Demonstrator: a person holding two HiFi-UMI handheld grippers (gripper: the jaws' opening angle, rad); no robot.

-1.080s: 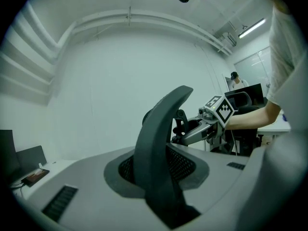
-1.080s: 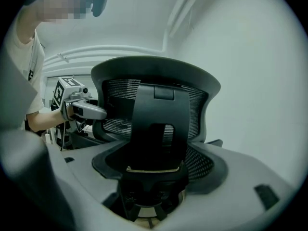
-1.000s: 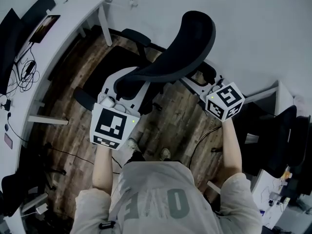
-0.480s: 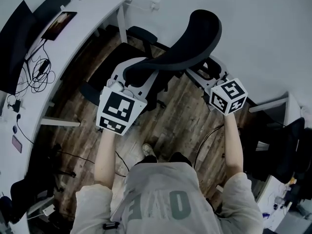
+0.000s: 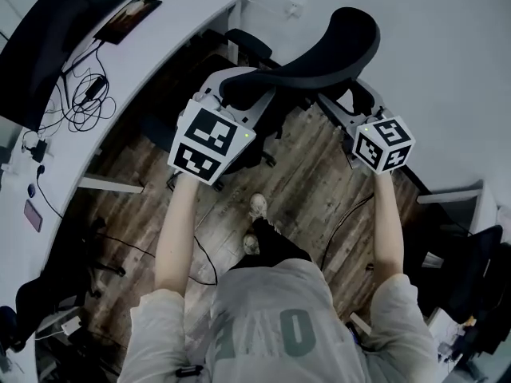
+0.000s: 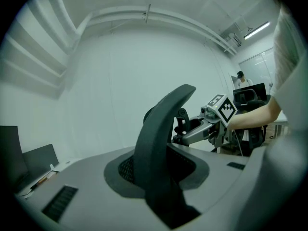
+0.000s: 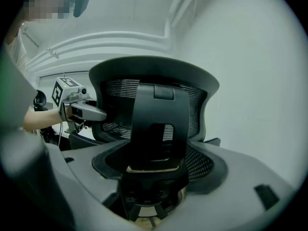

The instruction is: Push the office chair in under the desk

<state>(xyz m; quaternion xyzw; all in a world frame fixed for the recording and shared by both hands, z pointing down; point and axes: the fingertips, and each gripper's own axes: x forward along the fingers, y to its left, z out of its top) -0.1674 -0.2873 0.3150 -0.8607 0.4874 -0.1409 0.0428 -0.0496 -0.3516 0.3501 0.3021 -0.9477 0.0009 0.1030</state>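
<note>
Head view looks steeply down on the chair (image 5: 319, 54) just ahead of me, at the end of the desk (image 5: 172, 14) and close to the wall (image 5: 447, 70). From here its backrest is a long, narrow crescent. Its long axis runs across the picture from lower left to upper right, and its hollow side is turned away from me toward the desk and wall, so the seat points that way and I stand behind it. One padded armrest (image 5: 246, 42) shows just beyond the backrest, beside the desk's white leg; how far the seat sits under the top I cannot tell (the backrest and my grippers cover most of it). My left gripper (image 5: 227, 86) is clamped on the backrest's left edge: in the left gripper view that edge rises between the jaws as a smooth black band, curved like a blade, with fine mesh beside it. My right gripper (image 5: 342, 112) grips the right side; in the right gripper view a glossy black plastic upright with a rectangular slot stands between the jaws. Behind it the backrest spreads broadside, a rounded matt frame around see-through mesh. Both grippers are pale grey and smooth, each topped by a cube with black-and-white squares. The desk top is flat and white with a curved edge, and it carries a black monitor (image 5: 40, 50) and a loose tangle of cables (image 5: 80, 106). The floor (image 5: 311, 182) is dark, streaky wood planks.
</note>
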